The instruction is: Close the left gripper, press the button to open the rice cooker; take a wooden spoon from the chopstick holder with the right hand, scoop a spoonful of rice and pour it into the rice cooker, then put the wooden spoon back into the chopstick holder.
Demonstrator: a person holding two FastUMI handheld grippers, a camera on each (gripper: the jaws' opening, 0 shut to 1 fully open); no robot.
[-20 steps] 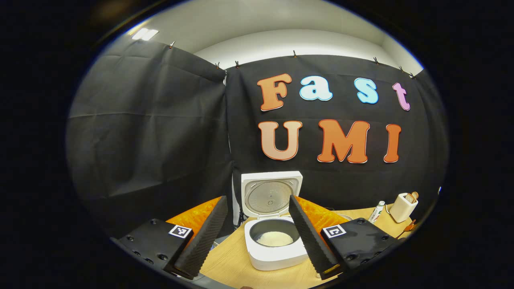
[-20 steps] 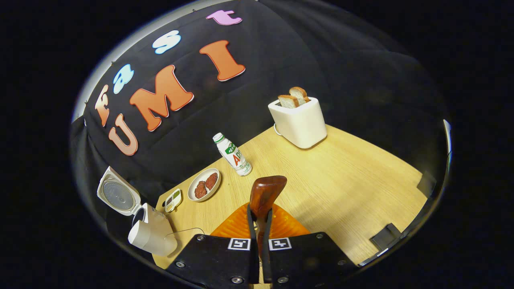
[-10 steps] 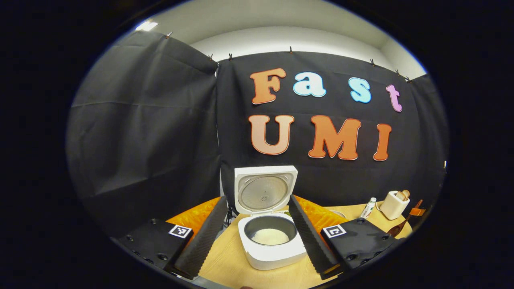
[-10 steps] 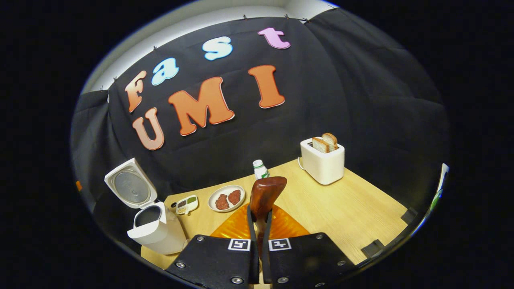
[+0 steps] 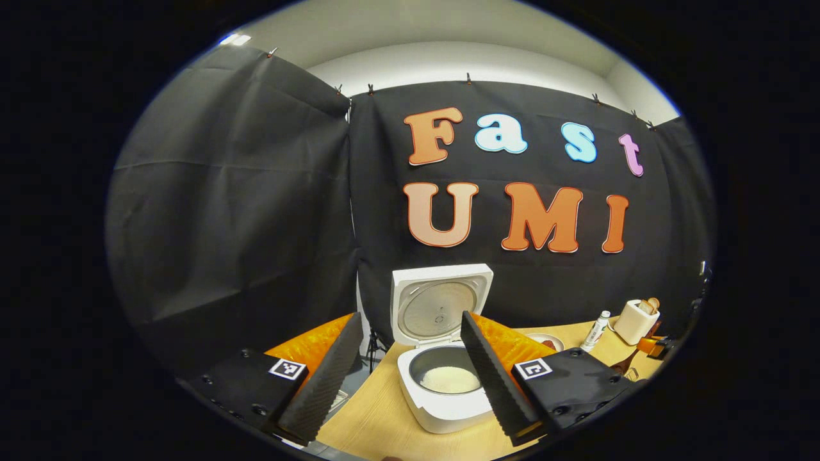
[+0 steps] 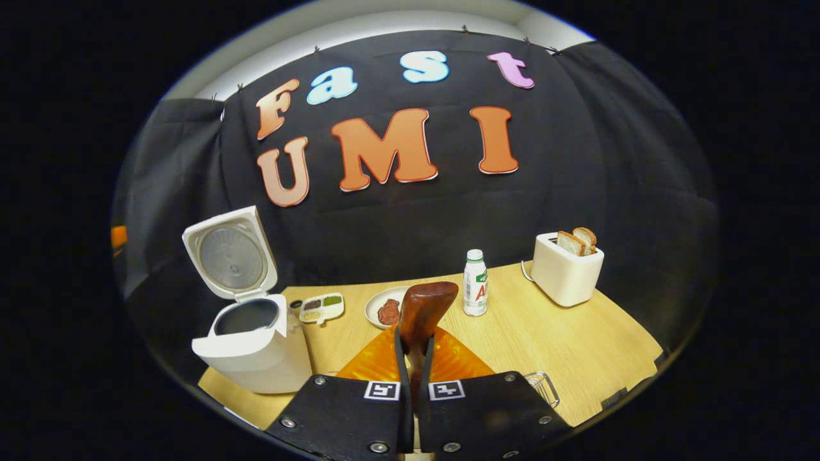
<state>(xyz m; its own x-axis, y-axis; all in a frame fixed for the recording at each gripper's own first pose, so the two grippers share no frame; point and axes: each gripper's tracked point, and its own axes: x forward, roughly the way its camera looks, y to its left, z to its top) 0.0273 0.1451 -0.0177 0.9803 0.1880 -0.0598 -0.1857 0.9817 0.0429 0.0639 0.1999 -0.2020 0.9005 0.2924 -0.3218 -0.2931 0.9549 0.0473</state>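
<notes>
The white rice cooker (image 5: pixel 444 410) stands open, lid (image 5: pixel 441 306) raised, with white rice (image 5: pixel 450 380) lying in its dark pot. My left gripper (image 5: pixel 410 318) is open, its fingers framing the cooker from just in front, nothing between them. My right gripper (image 6: pixel 415 336) is shut on the handle of the wooden spoon (image 6: pixel 426 306), whose brown bowl sticks up past the fingertips; no rice shows on it. The right gripper view has the rice cooker (image 6: pixel 253 352) at the lower left. The left gripper view catches the spoon (image 5: pixel 624 366) and right gripper at its far right edge.
On the wooden table (image 6: pixel 564 339) stand a white toaster (image 6: pixel 567 274) with bread, a small bottle (image 6: pixel 475 285), a plate (image 6: pixel 386 307) with meat and a small divided dish (image 6: pixel 322 307). A wire rim (image 6: pixel 543 386) shows beside the right gripper's body.
The right gripper has levelled out from a tilt and swung with the spoon, so the cooker now sits closer at its lower left. The left gripper shifted only slightly and stays open.
</notes>
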